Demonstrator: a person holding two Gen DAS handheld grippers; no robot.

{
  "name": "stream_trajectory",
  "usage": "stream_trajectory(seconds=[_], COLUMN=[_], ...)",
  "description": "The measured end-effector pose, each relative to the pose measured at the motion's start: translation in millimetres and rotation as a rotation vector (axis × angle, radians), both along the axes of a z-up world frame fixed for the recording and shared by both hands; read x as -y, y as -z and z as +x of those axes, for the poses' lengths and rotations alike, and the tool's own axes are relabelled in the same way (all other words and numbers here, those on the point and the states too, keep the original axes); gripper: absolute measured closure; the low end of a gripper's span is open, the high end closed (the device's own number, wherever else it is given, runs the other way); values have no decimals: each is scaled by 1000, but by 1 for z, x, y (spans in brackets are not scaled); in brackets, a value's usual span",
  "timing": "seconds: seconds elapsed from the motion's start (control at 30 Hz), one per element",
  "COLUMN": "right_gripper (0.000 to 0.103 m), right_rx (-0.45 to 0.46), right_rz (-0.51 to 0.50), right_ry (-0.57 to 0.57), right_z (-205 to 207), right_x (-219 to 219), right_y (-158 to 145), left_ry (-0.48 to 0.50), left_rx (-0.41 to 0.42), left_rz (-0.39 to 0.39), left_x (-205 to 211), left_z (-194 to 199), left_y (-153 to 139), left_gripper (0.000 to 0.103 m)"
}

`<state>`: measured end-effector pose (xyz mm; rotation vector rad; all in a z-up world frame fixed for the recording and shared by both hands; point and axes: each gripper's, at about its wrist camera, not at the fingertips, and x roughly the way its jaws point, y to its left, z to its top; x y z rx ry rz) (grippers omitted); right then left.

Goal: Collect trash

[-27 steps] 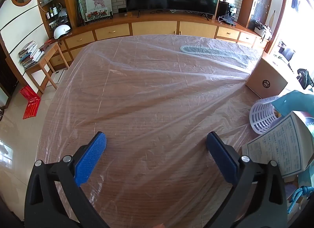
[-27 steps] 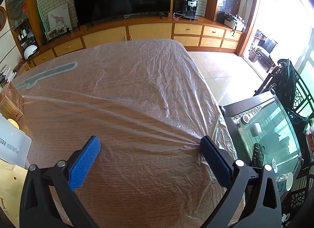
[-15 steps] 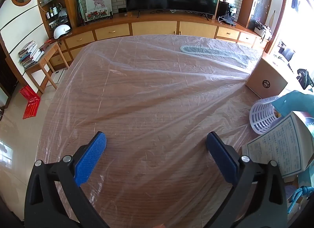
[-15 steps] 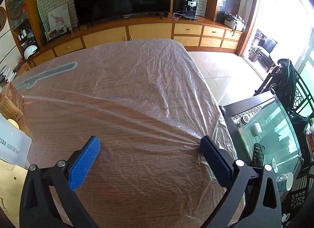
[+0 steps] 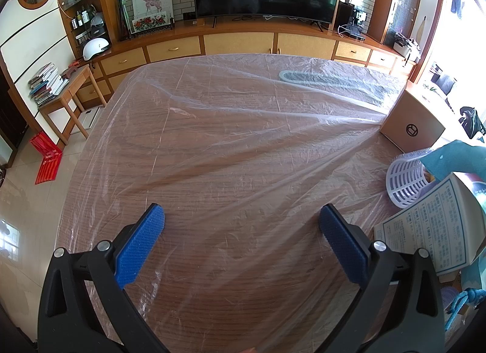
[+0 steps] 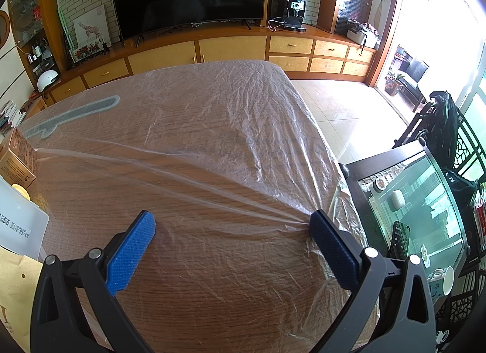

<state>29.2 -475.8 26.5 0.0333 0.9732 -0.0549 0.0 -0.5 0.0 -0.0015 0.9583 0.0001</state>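
Two grippers hang over one wooden table (image 5: 231,170) wrapped in a single crinkled sheet of clear plastic film (image 5: 273,128). The left gripper (image 5: 241,233) and the right gripper (image 6: 232,239) both have their blue, knobbly-padded fingers spread wide, released, nothing between them. The trash sits at the table's near right in the left wrist view: one brown cardboard box (image 5: 410,123), one white slotted plastic basket (image 5: 405,181), one printed white carton (image 5: 431,225) and a teal paper piece (image 5: 458,160). One grey, long flat shape (image 5: 331,82) lies under the film at the far side.
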Motion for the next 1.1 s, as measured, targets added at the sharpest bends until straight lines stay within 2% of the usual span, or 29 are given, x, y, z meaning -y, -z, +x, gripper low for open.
stream_trajectory(seconds=[1.1], right_gripper=[4], right_rx=[0], right_rz=[0], right_ry=[0], right_z=[0], right_x=[-3], right_y=[-1], left_ry=[0], left_rx=[0], left_rz=[-1], left_x=[-1], left_z=[0], left_y=[0], left_gripper=[1])
